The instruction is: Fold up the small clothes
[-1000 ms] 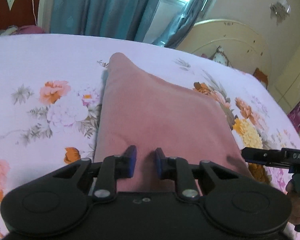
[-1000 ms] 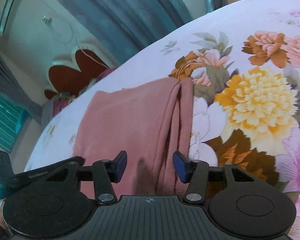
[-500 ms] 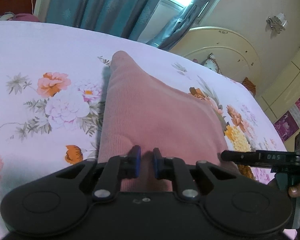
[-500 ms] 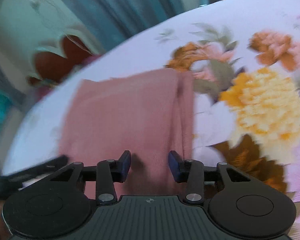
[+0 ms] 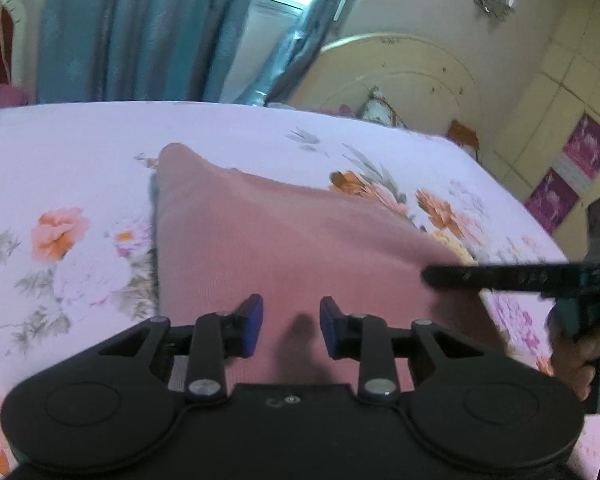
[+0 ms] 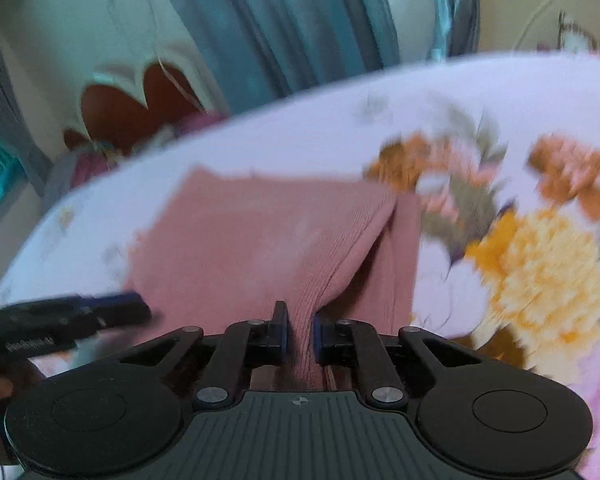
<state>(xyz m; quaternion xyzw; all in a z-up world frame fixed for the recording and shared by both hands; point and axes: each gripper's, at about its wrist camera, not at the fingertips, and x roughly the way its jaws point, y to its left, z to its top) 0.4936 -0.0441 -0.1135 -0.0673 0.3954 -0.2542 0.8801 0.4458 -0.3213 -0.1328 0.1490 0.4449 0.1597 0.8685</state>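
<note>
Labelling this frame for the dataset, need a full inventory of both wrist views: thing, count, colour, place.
ribbed pink folded garment: 1, dusty pink, middle of the bed
floral bedsheet: 1, pale lilac with orange, pink and yellow flowers, under the garment
curtains: teal-blue, behind the bed by the window
arched headboard: 1, cream, right background
left hand-held gripper: 1, black with blue pads, over the garment's near edge, jaws opening, no cloth pinched
right hand-held gripper: 1, black with blue pads, jaws closing on a raised garment fold

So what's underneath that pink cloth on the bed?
The pink cloth lies on the floral bedsheet, which shows all round it. At its right edge a lower pink layer peeks out; anything else beneath is covered.
</note>
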